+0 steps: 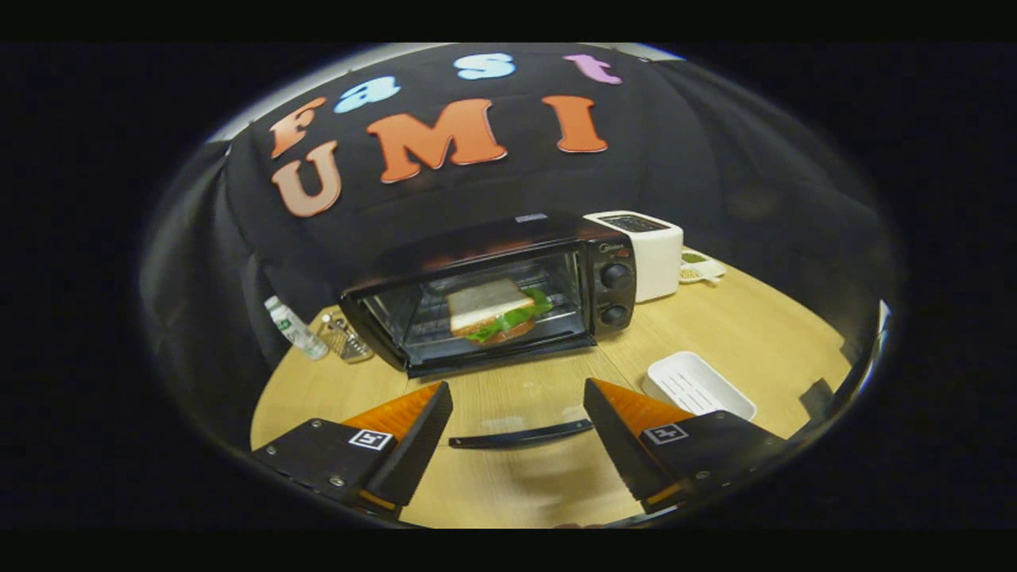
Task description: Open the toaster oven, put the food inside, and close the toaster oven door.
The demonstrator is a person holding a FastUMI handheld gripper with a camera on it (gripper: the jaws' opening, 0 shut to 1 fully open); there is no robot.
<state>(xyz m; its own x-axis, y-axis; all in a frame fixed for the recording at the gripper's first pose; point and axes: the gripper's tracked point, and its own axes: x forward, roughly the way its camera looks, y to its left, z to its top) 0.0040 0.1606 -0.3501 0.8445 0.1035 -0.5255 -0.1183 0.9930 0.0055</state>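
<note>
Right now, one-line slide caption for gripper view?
Open gripper above the wooden table, facing black toaster oven, door down, sandwich inside.

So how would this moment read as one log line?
black toaster oven door down | sandwich on rack | gripper open, holding nothing

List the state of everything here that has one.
toaster oven door: open, folded down flat.
sandwich: inside the oven, on the rack.
white tray: empty, on the table right of the oven.
gripper: open, fingers apart on either side of the door's handle.
</note>
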